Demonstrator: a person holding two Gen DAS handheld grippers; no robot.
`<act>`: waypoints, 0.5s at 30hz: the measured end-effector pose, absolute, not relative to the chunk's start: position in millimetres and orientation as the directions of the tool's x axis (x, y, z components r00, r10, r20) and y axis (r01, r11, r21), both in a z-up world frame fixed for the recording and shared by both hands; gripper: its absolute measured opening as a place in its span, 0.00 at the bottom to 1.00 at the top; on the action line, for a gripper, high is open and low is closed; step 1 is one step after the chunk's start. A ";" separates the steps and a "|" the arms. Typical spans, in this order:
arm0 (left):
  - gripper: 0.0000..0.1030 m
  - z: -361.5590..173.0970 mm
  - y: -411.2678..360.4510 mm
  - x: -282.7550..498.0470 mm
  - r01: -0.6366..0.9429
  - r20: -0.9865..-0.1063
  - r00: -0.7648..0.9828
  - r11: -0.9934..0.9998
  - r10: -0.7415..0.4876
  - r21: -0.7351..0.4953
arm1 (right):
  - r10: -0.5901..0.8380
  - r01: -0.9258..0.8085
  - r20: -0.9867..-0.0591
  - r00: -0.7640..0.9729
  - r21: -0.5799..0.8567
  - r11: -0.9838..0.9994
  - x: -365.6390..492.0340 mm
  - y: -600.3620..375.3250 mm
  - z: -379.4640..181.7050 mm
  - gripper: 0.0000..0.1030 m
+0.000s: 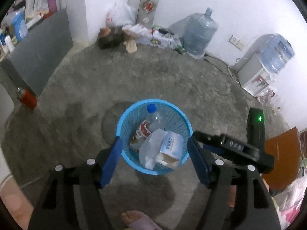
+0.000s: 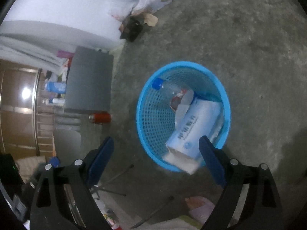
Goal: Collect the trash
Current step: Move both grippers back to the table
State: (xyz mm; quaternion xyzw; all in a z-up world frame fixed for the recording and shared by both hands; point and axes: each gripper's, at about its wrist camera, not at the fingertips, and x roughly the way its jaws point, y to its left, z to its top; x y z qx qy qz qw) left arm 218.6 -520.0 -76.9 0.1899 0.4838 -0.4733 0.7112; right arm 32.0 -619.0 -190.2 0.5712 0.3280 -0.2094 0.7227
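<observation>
A blue mesh basket (image 1: 122,120) stands on the concrete floor. In it lie a clear bottle with a blue cap (image 1: 154,115), a red-and-white wrapper (image 1: 143,132), a white plastic bag (image 1: 151,149) and a blue-and-white carton (image 1: 171,145). My left gripper (image 1: 154,140) hangs open above the basket, with nothing pinched between its blue pads. In the right wrist view the basket (image 2: 145,88) holds the carton (image 2: 193,128), whose lower end pokes over the rim and looks blurred, and the bottle (image 2: 167,88). My right gripper (image 2: 156,140) is open and grips nothing.
A red flask (image 1: 26,97) lies by a grey cabinet (image 1: 40,48) on the left. A water jug (image 1: 199,32), a water dispenser (image 1: 257,74) and cables line the far wall. A brown box (image 1: 280,153) sits right. A person's foot (image 1: 134,218) is near the bottom edge.
</observation>
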 end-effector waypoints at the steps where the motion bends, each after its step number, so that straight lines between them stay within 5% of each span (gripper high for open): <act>1: 0.66 -68.1 -514.4 216.0 0.859 -0.862 0.088 0.476 -0.499 -0.188 | 0.064 0.675 -0.713 0.698 0.685 0.274 28.6 -615.2 -186.1 0.83; 8: 0.69 -2.6 -443.1 193.4 0.876 -0.792 0.127 0.442 -0.597 -0.193 | -0.007 0.652 -0.698 0.716 0.665 0.364 -8.4 -580.8 -153.5 0.83; 15: 0.76 50.2 -292.1 178.8 0.808 -0.678 0.283 0.550 -0.678 -0.212 | -0.043 0.587 -0.663 0.748 0.629 0.510 -27.6 -539.8 -103.1 0.83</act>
